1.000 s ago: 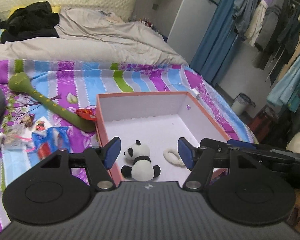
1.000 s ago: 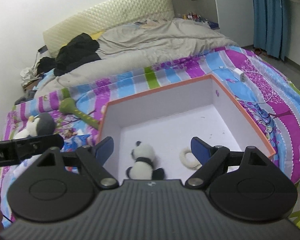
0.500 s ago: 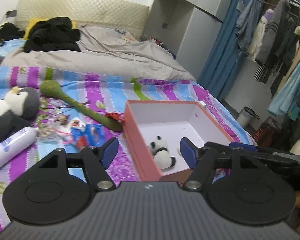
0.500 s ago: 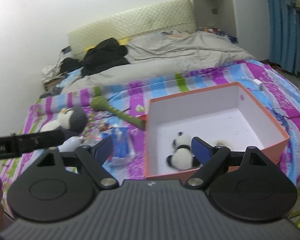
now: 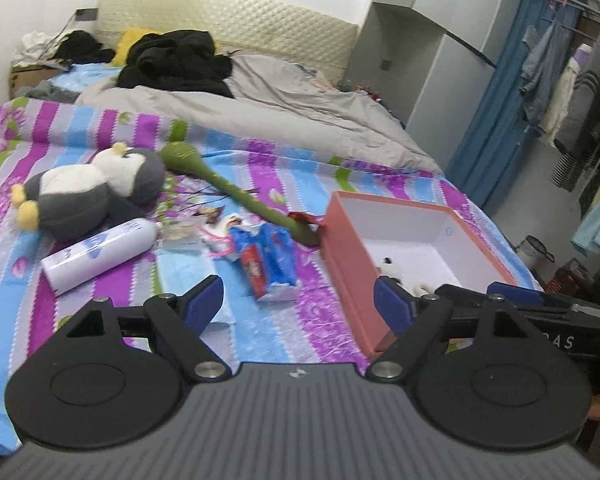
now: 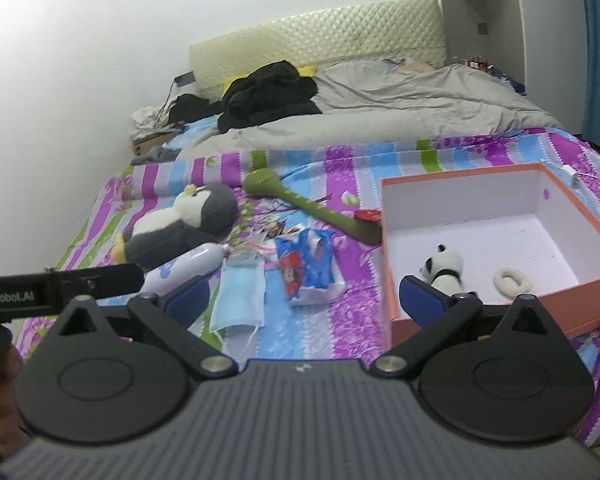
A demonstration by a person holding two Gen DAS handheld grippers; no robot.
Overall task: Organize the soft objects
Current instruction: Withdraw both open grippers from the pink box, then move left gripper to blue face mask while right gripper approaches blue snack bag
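Note:
An orange box with a white inside stands on the striped bedspread at the right. In it lie a small panda plush and a white fluffy ring. A grey and white penguin plush lies to the left, with a green long-necked plush beside it. My left gripper is open and empty above the bedspread, left of the box. My right gripper is open and empty above the bed's near edge.
A white bottle, a blue snack packet, a blue face mask and small paper scraps lie between the penguin and the box. A grey duvet and black clothes cover the bed's far half. Hanging clothes are at the right.
Both grippers have pulled back and swung left, away from the box. The penguin, bottle, packet and mask have come into view. Both stay open and empty.

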